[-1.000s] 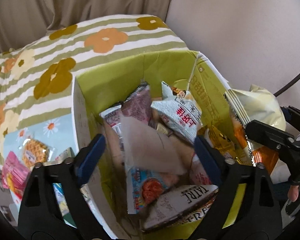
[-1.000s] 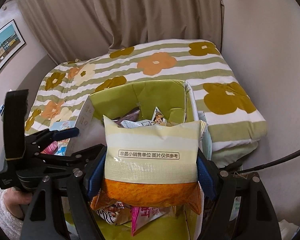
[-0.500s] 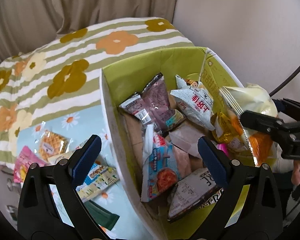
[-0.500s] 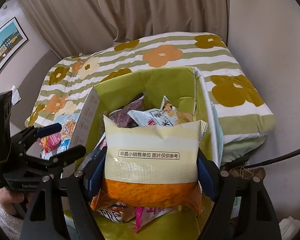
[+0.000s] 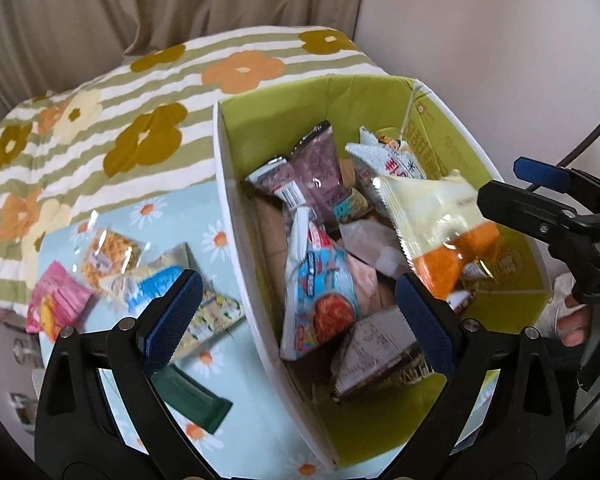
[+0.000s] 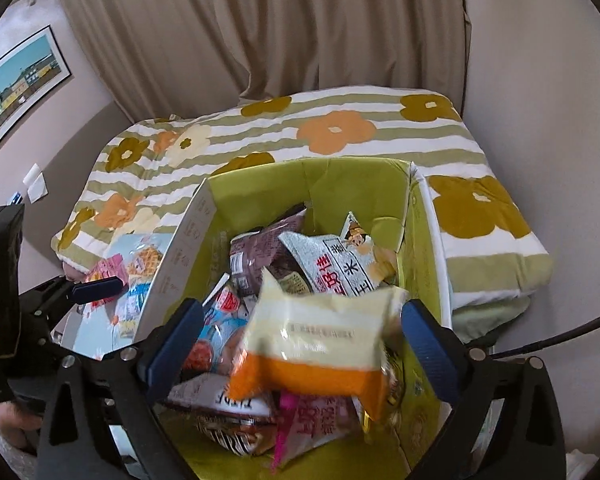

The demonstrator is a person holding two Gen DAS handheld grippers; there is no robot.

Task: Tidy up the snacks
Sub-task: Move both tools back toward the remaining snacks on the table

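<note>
Right gripper point(image 6: 298, 344): jaws spread wide over the green box point(image 6: 260, 184), nothing clamped between the pads.
Yellow-and-orange snack bag point(image 6: 316, 344): blurred and tilted between the parted fingers, over the pile inside the box; contact with the pads hard to tell.
Left gripper point(image 5: 296, 320): released, empty, fingers straddling the box's white side wall point(image 5: 244, 240).
Box contents: purple packets point(image 5: 316, 172), a white rice-cracker bag point(image 6: 332, 268), a blue-and-red pouch point(image 5: 324, 292), heaped together.
Loose snacks point(image 5: 112, 256): scattered on the pale blue daisy cloth point(image 5: 172, 216), just left of the box.
Backdrop: striped floral quilt point(image 6: 340, 132), beige curtain point(image 6: 300, 20).
</note>
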